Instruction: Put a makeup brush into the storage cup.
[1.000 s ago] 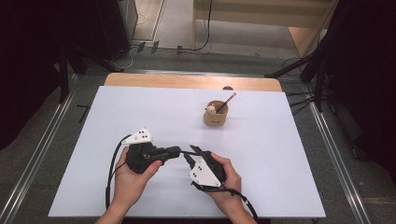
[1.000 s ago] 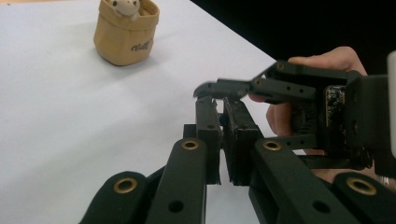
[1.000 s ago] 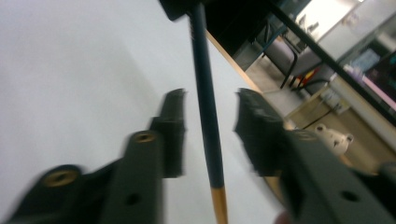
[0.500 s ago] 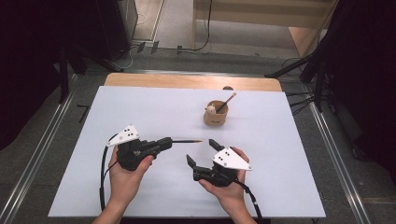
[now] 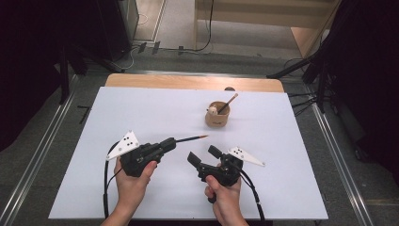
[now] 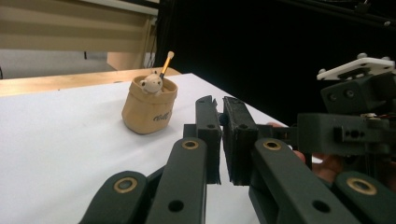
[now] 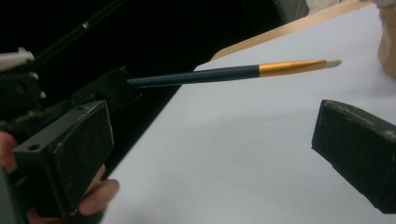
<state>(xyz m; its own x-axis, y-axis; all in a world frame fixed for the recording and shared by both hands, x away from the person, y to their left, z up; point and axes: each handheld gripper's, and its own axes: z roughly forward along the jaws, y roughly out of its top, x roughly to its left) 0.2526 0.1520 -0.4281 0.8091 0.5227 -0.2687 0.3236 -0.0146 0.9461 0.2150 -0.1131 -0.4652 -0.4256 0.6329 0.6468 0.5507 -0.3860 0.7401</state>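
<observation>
Brush (image 5: pixel 190 138) is clamped by its handle in left claw (image 5: pixel 165 144), right claw (image 5: pixel 203 155) is spread empty; drop into bear pot (image 5: pixel 218 115) across the bench (image 5: pixel 141 108) judged pending.

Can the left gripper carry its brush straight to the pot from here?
Probably yes. The left gripper is shut on the brush, whose tip aims roughly toward the pot. Bare table lies between them, and the open right gripper sits nearer the person, off that line.
</observation>
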